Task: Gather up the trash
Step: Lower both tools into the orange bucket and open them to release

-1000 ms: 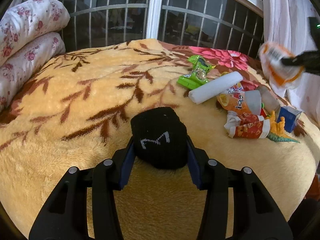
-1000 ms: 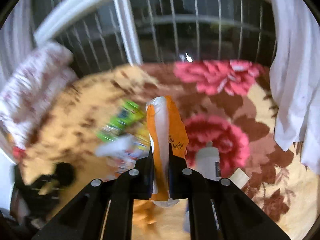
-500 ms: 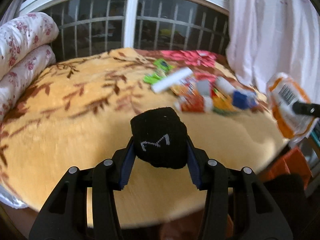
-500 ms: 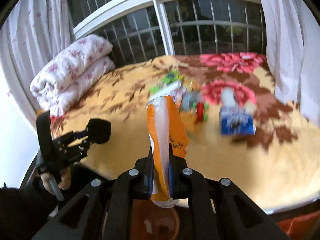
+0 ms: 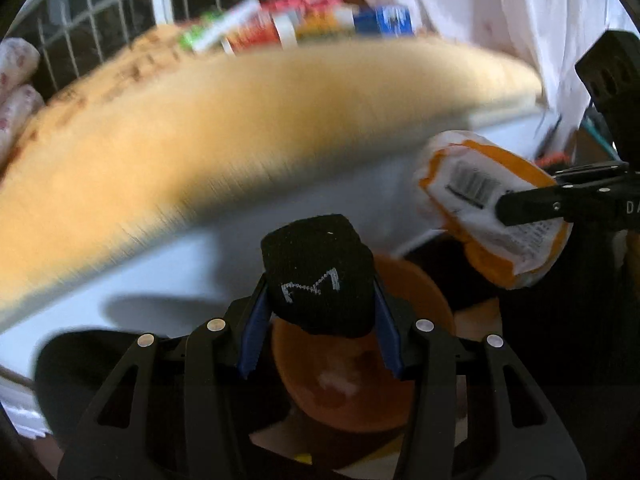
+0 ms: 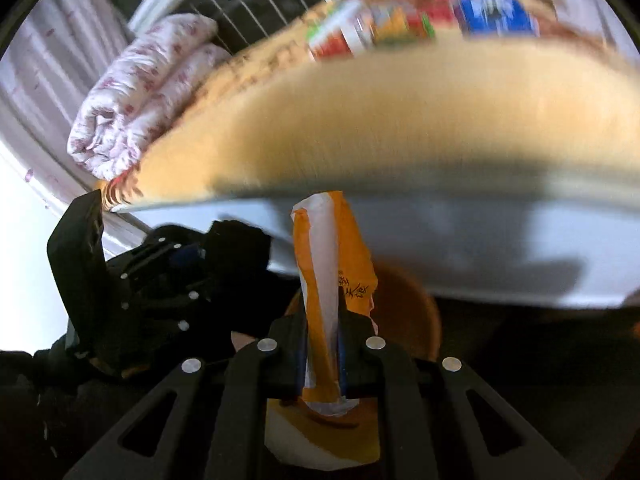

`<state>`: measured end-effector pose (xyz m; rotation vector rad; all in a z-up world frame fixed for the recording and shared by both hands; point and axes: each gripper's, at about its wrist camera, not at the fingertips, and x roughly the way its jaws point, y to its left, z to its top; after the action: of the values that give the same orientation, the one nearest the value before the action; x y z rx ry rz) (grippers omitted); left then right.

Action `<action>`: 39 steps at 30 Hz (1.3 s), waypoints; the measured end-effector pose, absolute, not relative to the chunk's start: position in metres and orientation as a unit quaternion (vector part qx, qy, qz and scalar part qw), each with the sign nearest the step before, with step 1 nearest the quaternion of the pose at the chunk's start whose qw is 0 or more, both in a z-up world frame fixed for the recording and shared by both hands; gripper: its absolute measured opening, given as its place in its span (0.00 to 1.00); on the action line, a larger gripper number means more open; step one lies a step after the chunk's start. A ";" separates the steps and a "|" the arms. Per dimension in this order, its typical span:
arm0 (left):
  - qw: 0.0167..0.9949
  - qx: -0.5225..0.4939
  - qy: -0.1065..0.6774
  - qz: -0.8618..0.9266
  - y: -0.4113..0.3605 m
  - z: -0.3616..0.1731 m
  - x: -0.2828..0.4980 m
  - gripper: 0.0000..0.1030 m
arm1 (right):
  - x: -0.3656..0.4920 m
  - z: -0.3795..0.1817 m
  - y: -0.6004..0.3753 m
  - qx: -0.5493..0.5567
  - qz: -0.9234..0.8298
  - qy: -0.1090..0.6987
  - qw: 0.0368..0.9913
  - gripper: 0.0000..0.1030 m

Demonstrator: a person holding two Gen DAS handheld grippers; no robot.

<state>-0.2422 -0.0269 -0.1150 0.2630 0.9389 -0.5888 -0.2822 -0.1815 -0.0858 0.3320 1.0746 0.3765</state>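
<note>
A bed (image 5: 240,128) covered by a tan plush blanket (image 6: 400,120) is seen motion-blurred, with a pale side panel (image 6: 480,240) below it. A barred window (image 5: 100,32) framed in white is set behind, flanked by white curtains (image 5: 500,20). Folded floral bedding (image 6: 140,100) is stacked at the bed's left end; daylight is admitted through the window, and the floor area is left dark.

Black gripper (image 5: 320,344), blue pads, silver screws

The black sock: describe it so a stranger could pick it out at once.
Start at the bed with its golden plush blanket, then drop past its near edge to the orange bin below. Above that bin the left gripper clamps the black sock, rolled into a ball. Unlike the orange-and-white wrapper beside it, it is dark knit with small white stitching.
</note>
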 end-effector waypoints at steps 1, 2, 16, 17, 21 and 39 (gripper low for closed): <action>0.832 0.123 0.460 -0.284 -0.029 -0.124 -0.240 0.45 | -0.282 -0.095 -0.180 0.161 0.173 0.515 0.824 0.11; 0.823 0.121 0.476 -0.284 -0.031 -0.133 -0.238 0.45 | -0.280 -0.109 -0.179 0.165 0.165 0.528 0.817 0.11; 0.738 0.160 0.612 -0.234 -0.040 -0.217 -0.203 0.47 | -0.254 -0.207 -0.156 0.184 0.132 0.628 0.745 0.17; 0.735 0.165 0.616 -0.229 -0.040 -0.219 -0.201 0.49 | -0.253 -0.208 -0.155 0.181 0.129 0.630 0.744 0.22; 0.734 0.184 0.617 -0.215 -0.046 -0.225 -0.200 0.69 | -0.251 -0.209 -0.155 0.177 0.109 0.631 0.747 0.59; 0.836 0.188 0.420 -0.300 -0.033 -0.065 -0.203 0.77 | -0.261 -0.194 -0.190 0.209 0.107 0.600 0.765 0.62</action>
<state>-0.2026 -0.0326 -0.0649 0.3979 0.8892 -0.6345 -0.2612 -0.1899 -0.1944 0.4548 1.3028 0.2316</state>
